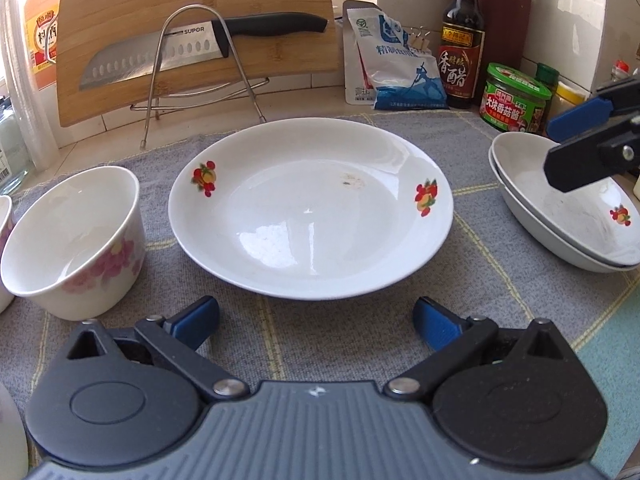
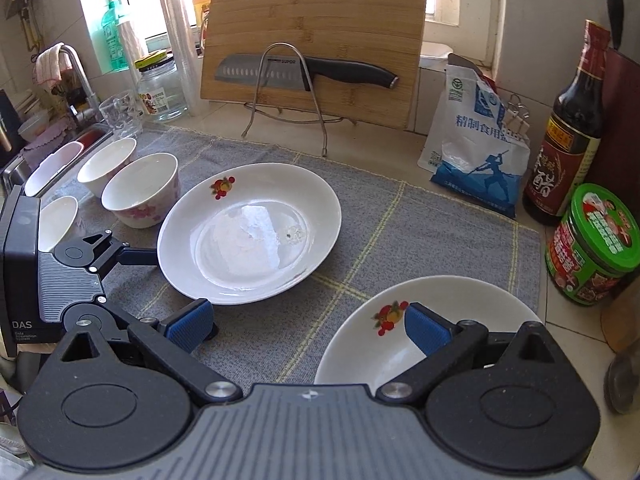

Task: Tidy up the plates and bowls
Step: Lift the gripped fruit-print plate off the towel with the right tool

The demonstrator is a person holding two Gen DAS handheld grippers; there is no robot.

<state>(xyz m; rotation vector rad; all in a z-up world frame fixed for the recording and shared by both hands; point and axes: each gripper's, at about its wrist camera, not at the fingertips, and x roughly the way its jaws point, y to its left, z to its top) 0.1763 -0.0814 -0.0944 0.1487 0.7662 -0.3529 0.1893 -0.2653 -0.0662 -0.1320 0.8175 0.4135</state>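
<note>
A large white plate [image 1: 310, 210] with small fruit prints on its rim lies flat in the middle of a grey checked cloth [image 1: 320, 336] on the kitchen counter. The left gripper [image 1: 316, 320] sits low just in front of the plate's near edge, its blue-padded jaws spread wide and holding nothing. To the left of the plate stands a white bowl [image 1: 76, 240] with pink flowers, close to the plate's rim, and the right wrist view shows more bowls [image 2: 106, 166] behind it toward the sink. On the right end of the cloth rests a stack of two matching plates [image 1: 568, 216], one nested in the other. The right gripper [image 2: 308, 326] is at this stack with its jaws apart: one blue finger hangs over the top plate's inside, the other is over the cloth beside the rim, and neither clamps anything. Behind the cloth, a wooden cutting board [image 1: 196, 36] leans on a wire stand with a knife [image 1: 192, 50] across it, and a salt bag [image 1: 394, 68], a dark vinegar bottle [image 1: 462, 44] and a green-lidded jar [image 1: 516, 98] stand along the wall.
</note>
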